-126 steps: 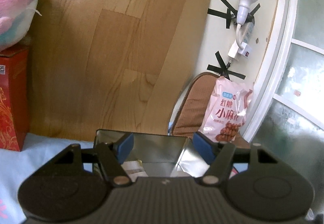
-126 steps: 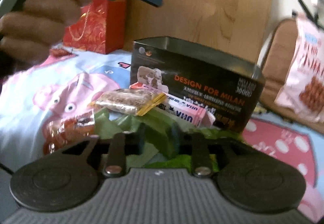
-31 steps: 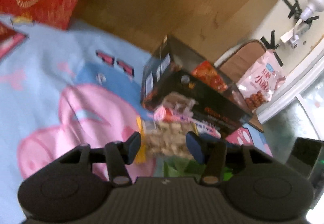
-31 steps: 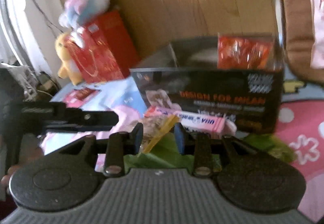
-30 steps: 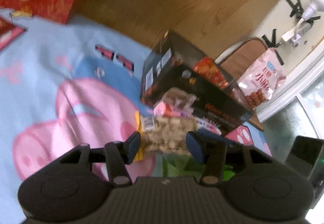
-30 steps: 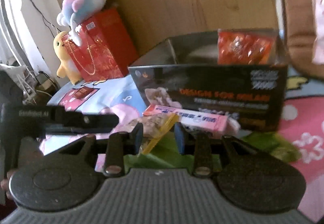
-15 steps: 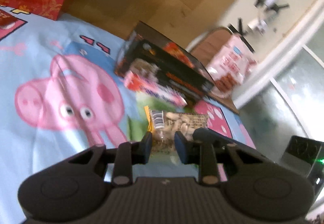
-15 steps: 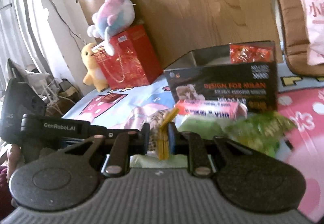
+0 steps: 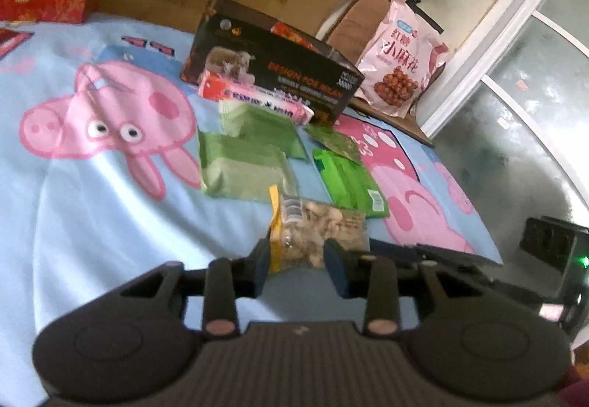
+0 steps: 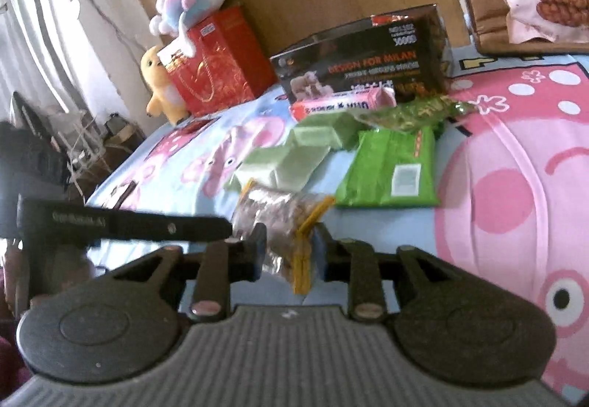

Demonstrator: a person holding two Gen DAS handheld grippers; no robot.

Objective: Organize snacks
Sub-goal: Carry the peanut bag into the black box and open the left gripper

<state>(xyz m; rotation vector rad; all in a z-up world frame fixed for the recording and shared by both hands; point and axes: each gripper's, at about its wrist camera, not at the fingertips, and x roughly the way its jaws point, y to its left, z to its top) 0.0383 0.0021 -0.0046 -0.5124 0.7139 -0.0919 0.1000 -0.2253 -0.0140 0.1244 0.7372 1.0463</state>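
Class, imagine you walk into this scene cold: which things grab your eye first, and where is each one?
First, the clear packet of nuts in the foreground, gripped between the left gripper and the right gripper. Behind it, green snack packets lie on the blue cartoon-pig sheet. Farther back stands the open black box.

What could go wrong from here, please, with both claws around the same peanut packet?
1. Left claw and right claw both bracket the peanut packet; pulling apart could tear it.
2. Both jaws just widened, so it may drop onto the blanket.
3. The black box sits behind loose green packets, which a swing could scatter.
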